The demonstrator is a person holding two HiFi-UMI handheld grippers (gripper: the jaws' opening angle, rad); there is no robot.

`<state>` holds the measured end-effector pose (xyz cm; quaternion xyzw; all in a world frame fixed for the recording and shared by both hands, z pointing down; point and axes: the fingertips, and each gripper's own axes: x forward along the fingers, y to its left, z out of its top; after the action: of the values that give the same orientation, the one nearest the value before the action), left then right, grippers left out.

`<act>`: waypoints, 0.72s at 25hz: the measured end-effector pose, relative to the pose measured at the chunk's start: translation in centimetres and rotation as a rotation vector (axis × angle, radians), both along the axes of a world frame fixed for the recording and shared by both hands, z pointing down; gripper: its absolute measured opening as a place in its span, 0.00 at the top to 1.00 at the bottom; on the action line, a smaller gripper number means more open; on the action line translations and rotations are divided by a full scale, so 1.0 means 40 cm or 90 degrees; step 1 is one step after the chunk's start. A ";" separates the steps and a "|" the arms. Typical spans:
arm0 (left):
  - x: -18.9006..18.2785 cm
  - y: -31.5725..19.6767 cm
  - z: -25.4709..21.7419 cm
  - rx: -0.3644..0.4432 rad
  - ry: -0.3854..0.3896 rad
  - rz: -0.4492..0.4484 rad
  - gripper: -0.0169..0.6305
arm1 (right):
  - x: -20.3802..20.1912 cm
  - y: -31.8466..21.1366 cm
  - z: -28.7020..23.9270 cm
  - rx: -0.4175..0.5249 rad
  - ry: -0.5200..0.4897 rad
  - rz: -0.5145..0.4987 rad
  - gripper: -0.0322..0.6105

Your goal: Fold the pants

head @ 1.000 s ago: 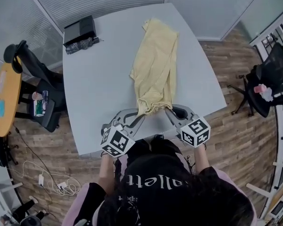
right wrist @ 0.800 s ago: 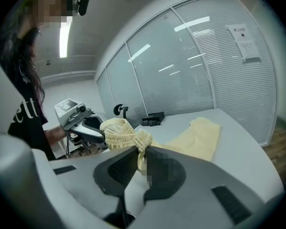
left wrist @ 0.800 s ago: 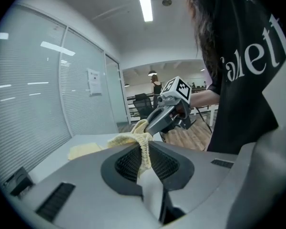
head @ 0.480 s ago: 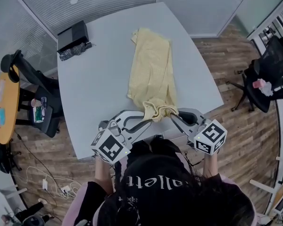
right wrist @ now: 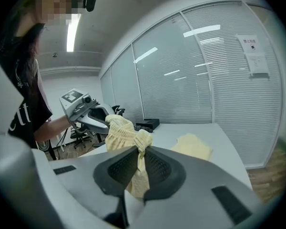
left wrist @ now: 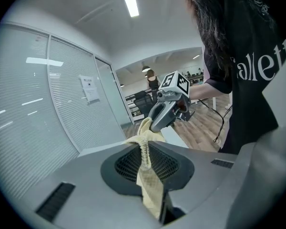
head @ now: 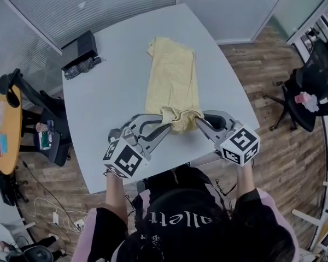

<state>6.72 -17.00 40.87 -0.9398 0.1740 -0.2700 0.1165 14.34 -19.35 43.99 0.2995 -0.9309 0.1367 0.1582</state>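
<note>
Pants point(head: 172, 81): waistband in left gripper point(head: 167, 114), right gripper point(head: 198, 118) jaws; full length only overhead.

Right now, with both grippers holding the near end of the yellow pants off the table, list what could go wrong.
1. The left gripper and right gripper each pinch only a narrow bunch of the elastic edge of the pants; it may slip out.
2. That edge sags crumpled between them, so the fold may land wrinkled or crooked.
3. The far end lies loose on the table and may drag along.
</note>
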 end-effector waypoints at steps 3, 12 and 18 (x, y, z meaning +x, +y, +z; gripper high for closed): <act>-0.002 -0.077 -0.001 0.011 -0.010 -0.007 0.88 | 0.004 -0.079 -0.001 0.017 0.008 -0.007 0.88; 0.013 -0.361 0.020 0.035 -0.079 -0.036 0.88 | 0.040 -0.358 0.030 0.036 0.032 -0.021 0.88; 0.027 -0.574 0.106 0.034 -0.133 -0.123 0.88 | 0.040 -0.569 0.117 0.016 0.036 0.039 0.88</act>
<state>7.82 -39.97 45.11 -0.8821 0.2578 -0.3716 0.1321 15.93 -42.09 48.65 0.3334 -0.9181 0.1213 0.1766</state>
